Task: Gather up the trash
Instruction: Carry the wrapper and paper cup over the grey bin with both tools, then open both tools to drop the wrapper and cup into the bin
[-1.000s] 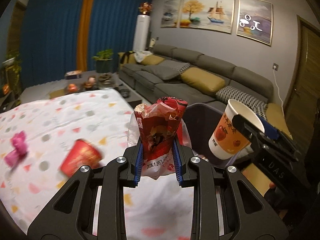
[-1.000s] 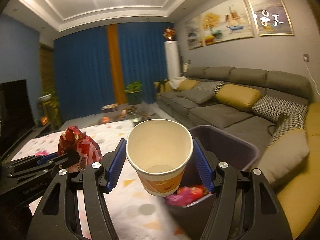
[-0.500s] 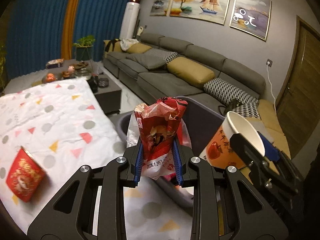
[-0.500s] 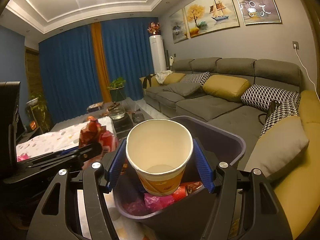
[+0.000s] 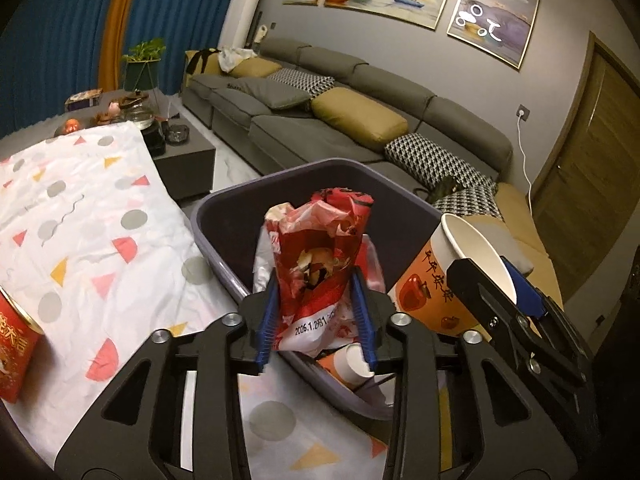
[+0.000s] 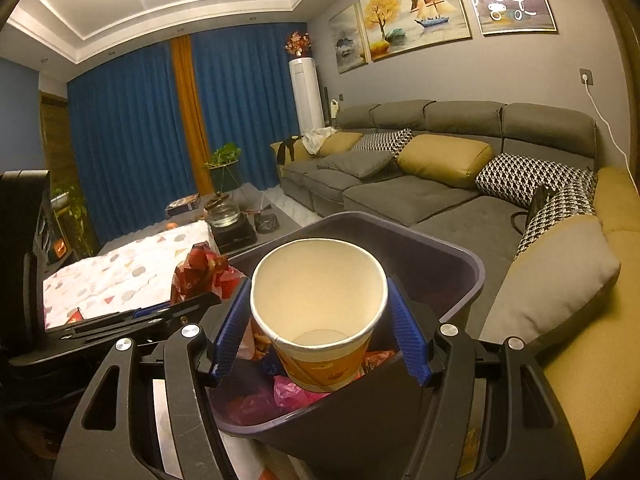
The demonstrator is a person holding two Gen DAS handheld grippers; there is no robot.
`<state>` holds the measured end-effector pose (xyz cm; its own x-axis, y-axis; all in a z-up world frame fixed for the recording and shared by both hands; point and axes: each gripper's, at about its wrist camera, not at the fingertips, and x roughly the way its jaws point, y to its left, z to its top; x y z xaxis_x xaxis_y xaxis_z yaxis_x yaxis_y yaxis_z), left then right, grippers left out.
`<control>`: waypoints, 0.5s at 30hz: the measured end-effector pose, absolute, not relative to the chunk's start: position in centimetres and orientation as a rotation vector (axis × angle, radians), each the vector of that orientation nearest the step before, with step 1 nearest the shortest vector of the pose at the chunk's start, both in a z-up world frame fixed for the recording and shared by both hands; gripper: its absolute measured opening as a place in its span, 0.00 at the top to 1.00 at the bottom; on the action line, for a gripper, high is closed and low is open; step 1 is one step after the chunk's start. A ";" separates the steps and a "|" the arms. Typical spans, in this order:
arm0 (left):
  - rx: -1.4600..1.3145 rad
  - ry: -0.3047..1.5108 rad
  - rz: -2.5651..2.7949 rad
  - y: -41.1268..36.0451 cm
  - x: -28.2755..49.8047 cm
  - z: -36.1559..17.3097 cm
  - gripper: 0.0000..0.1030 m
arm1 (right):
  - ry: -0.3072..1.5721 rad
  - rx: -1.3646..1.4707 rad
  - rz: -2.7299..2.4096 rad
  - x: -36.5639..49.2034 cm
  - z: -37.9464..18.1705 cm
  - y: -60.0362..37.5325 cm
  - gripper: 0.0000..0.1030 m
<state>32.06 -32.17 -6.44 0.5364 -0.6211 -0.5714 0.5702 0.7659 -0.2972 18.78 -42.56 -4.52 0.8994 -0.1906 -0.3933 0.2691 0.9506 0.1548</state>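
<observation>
The dark bin [image 5: 224, 216] stands at the table's right edge, beside the patterned cloth [image 5: 100, 208]. Over its mouth the right gripper [image 6: 320, 328] is clamped on a paper cup [image 6: 320, 304] and the left gripper [image 5: 316, 320] on a crumpled red snack wrapper [image 5: 320, 264] — the drop step. Next, both jaws part; a red can [image 5: 14, 344] waits at the cloth's left edge.

A crumpled red snack wrapper [image 5: 320, 268] with a white printed lower edge stands upright above the near rim of the dark purple bin [image 5: 216, 216]. An orange paper cup [image 6: 318, 312] with apple prints, empty and white inside, tilts over the bin's right side. Inside the bin lie pink plastic scraps [image 6: 294, 394] and a smaller paper cup [image 5: 352, 364].
</observation>
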 end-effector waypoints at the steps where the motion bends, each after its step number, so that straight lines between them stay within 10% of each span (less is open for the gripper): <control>1: -0.075 0.710 -0.710 -32.1 32.1 -6.5 0.58 | 0.385 0.212 -0.241 18.7 -4.5 -42.6 0.36; 15: -0.128 0.701 -0.697 -29.2 31.6 -6.3 0.20 | 0.426 0.226 -0.253 19.2 -5.2 -42.3 0.33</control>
<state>31.61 -29.15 -6.25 0.5503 -0.6286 -0.5495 0.5459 0.7689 -0.3330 19.21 -42.35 -5.24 0.8804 -0.1934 -0.4330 0.2871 0.9441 0.1622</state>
